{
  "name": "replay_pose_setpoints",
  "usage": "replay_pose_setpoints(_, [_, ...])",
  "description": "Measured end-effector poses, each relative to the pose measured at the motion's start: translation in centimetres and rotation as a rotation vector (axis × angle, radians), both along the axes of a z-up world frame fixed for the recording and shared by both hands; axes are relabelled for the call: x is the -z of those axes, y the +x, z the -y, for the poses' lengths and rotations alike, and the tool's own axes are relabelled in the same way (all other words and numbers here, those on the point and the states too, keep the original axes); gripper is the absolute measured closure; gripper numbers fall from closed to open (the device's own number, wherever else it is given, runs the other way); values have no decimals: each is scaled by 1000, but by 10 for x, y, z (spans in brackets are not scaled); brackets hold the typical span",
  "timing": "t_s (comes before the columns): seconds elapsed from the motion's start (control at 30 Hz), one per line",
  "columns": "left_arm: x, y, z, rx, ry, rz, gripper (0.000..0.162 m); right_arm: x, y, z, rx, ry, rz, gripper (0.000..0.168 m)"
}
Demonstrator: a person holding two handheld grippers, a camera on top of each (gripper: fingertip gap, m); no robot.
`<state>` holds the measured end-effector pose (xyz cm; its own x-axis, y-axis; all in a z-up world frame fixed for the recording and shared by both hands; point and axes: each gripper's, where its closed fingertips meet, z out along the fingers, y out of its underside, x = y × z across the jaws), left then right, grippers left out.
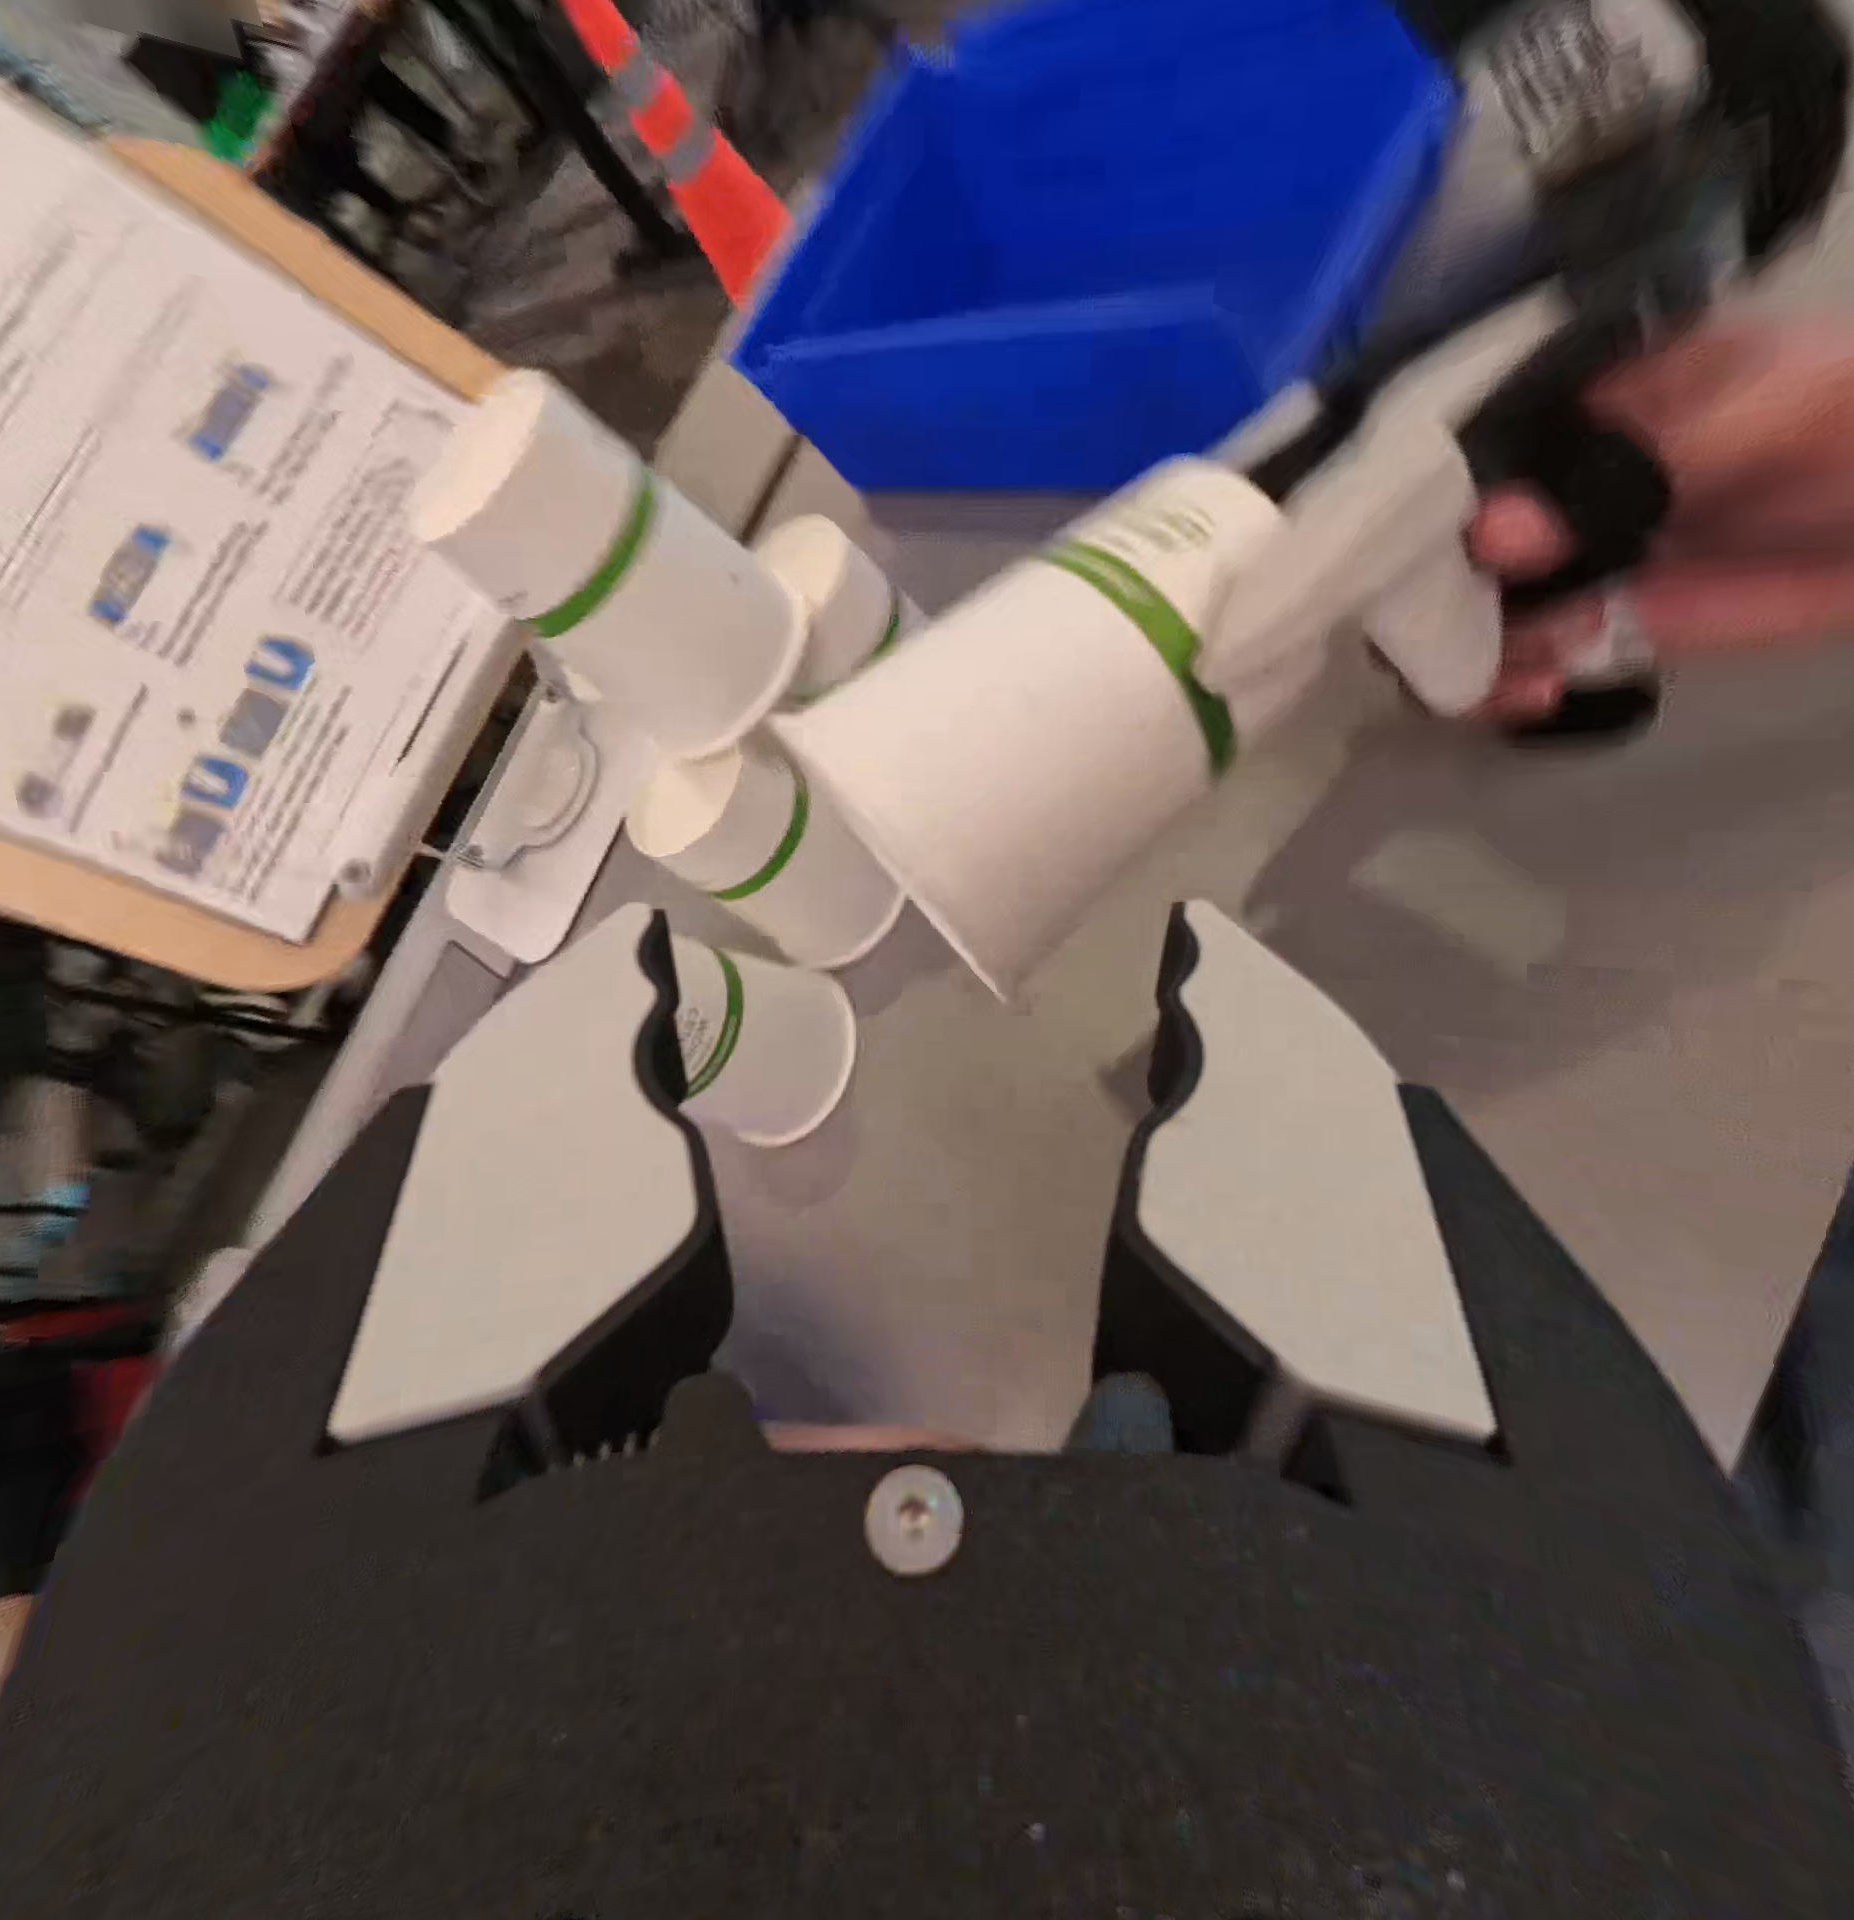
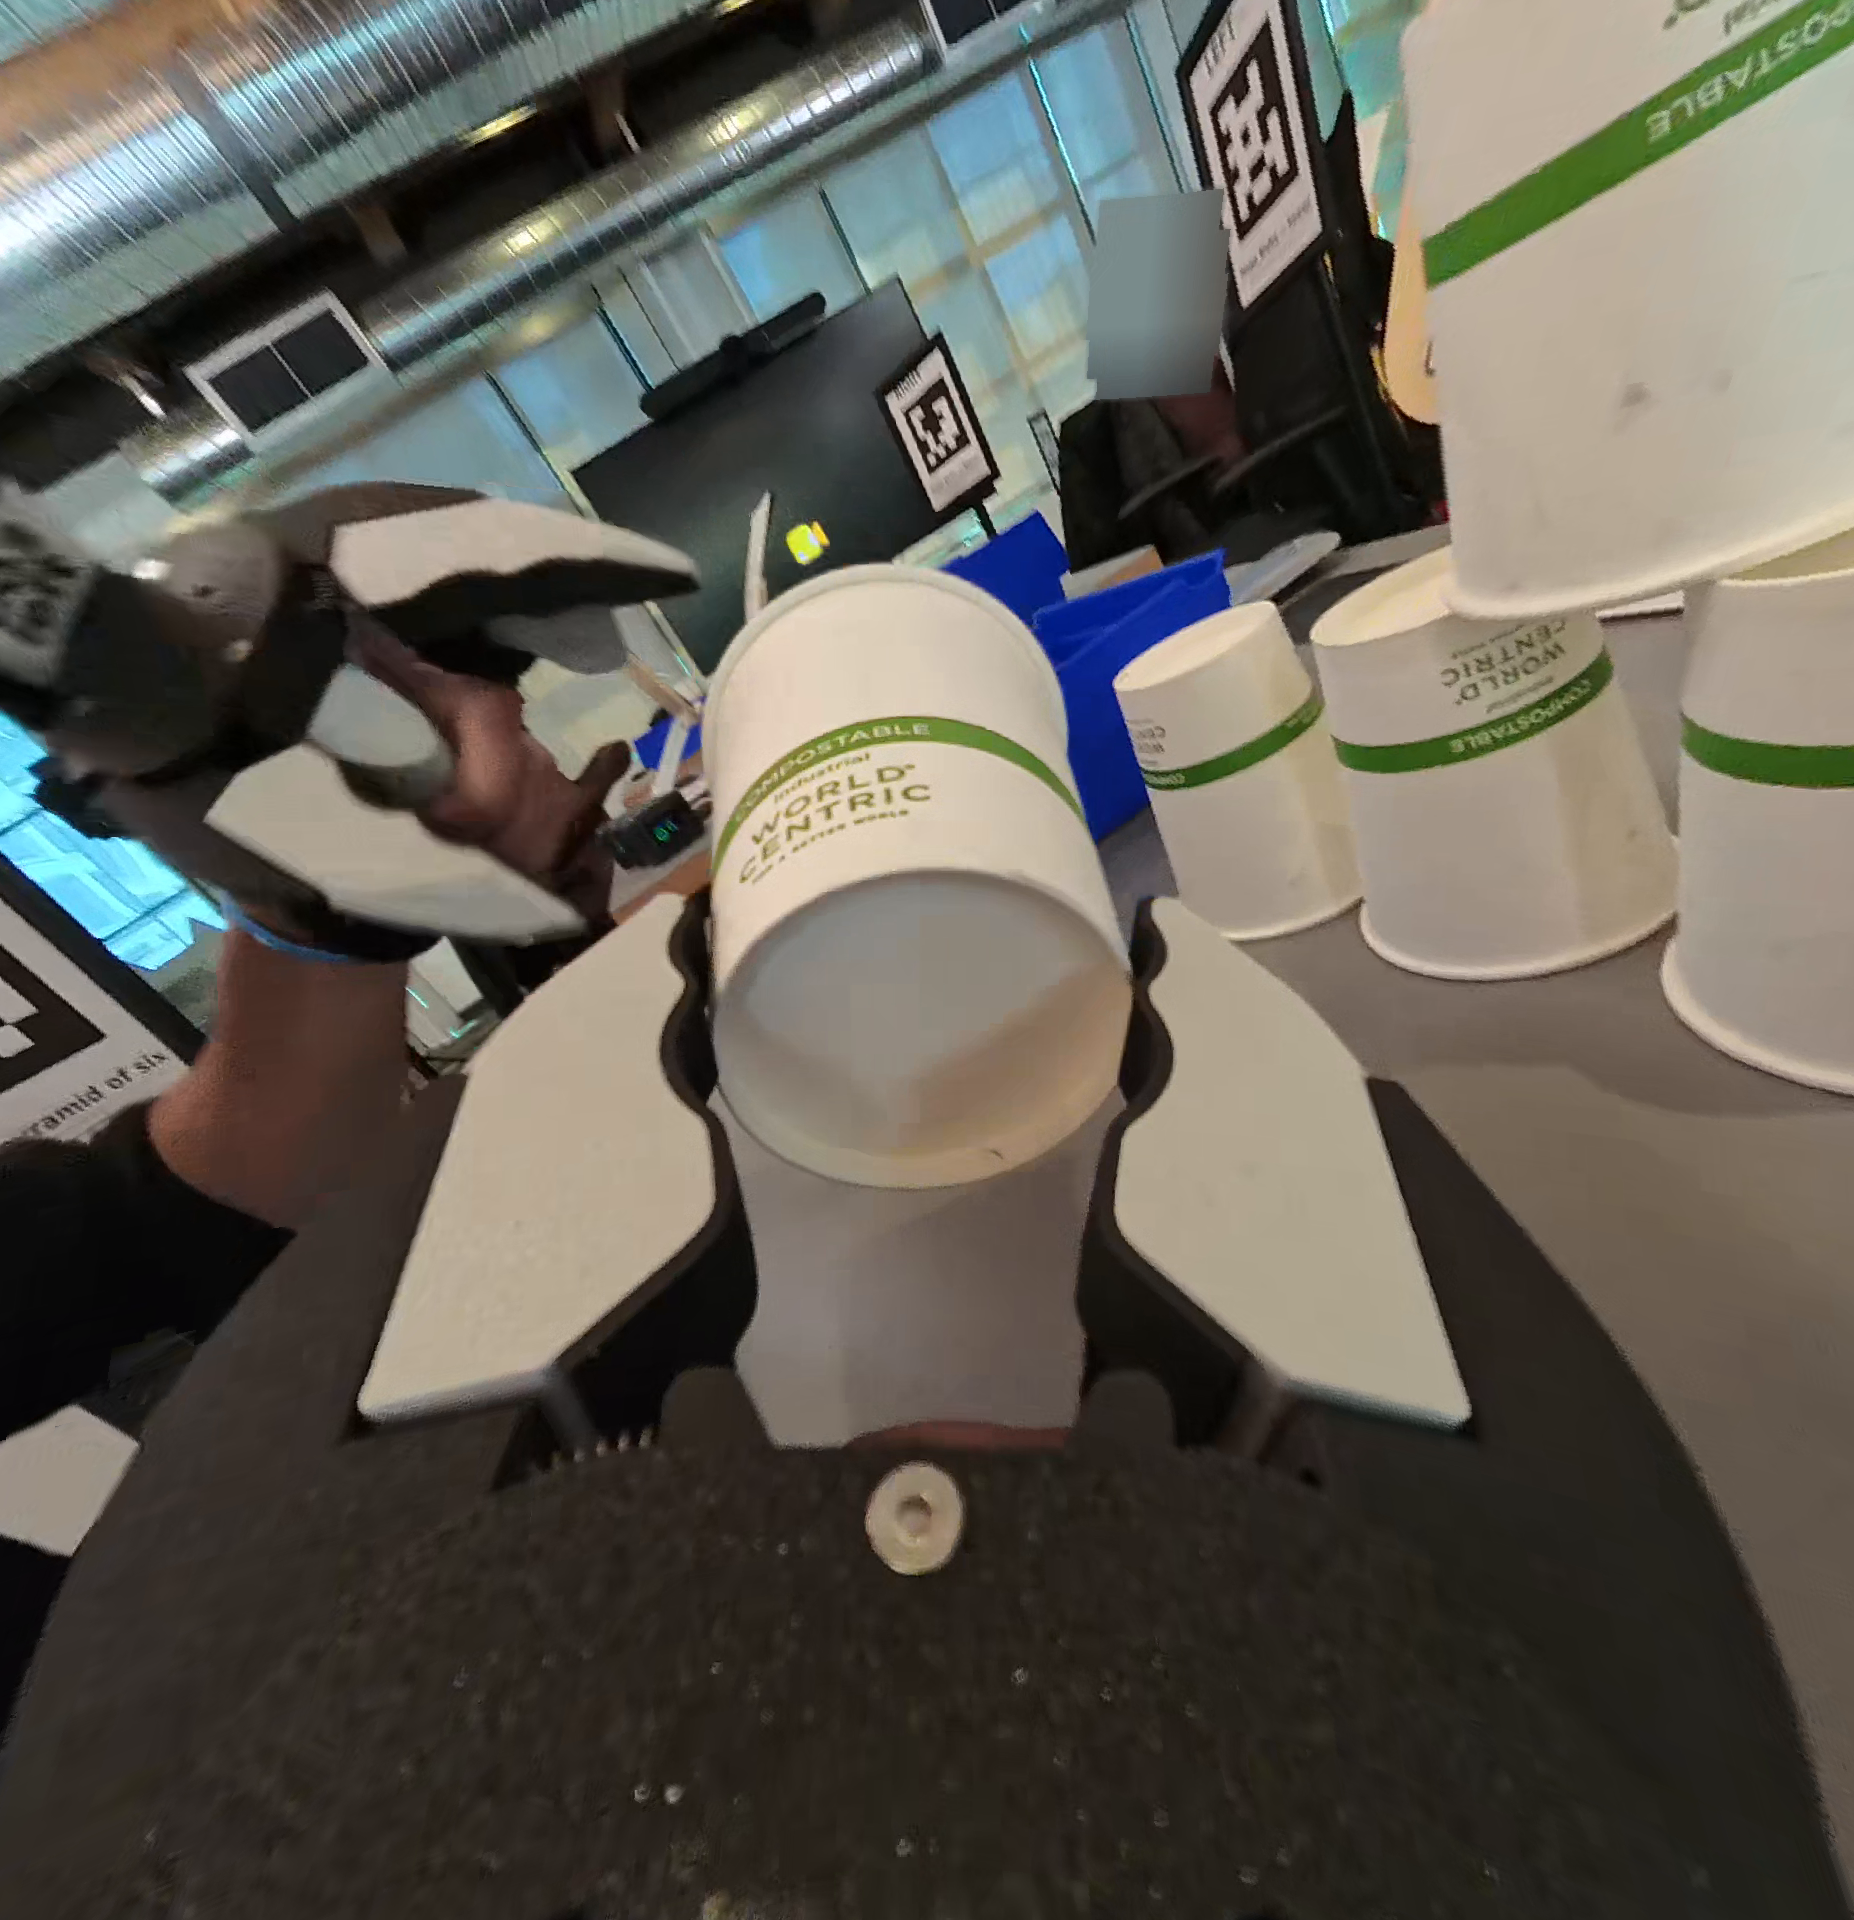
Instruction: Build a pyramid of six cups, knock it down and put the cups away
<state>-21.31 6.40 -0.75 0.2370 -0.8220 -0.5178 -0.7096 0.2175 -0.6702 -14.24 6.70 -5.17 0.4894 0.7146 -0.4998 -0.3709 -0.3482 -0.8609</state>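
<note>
Right gripper [image 2: 918,1013]: my fingers [image 2: 1245,1174] are clamped on one white paper cup [image 2: 902,883] with a green band, its mouth toward the camera, held above the grey desk [image 2: 1525,1195]. To the right stand three cups upside down on the desk [image 2: 1240,769] [image 2: 1494,790] [image 2: 1796,831], with another cup [image 2: 1650,312] resting on top of them. Left gripper [image 1: 918,1023]: fingers wide apart, nothing between them; its view is blurred, so cup positions there are approximate. Blue bin [image 1: 1089,260] on the far side; clipboard with papers [image 1: 175,540] to the left.
</note>
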Motion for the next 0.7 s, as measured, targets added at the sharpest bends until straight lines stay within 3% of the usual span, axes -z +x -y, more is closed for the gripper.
replay_pose_setpoints(0.07, [16,4,5,44,108,-235,74,4,-2,-2,6,-23,24,92])
replay_pose_setpoints(0.2, [37,27,2,144,323,-539,71,14,-9,-2,1,-51,76,92])
replay_pose_setpoints(0.43, [75,47,-18,189,415,-840,71,16,-15,5,-25,-39,112,92])
replay_pose_setpoints(0.57, [82,52,-21,172,397,-812,77,20,-7,4,16,-32,138,92])
replay_pose_setpoints(0.7, [68,41,-41,65,291,-603,78,13,21,5,128,30,148,78])
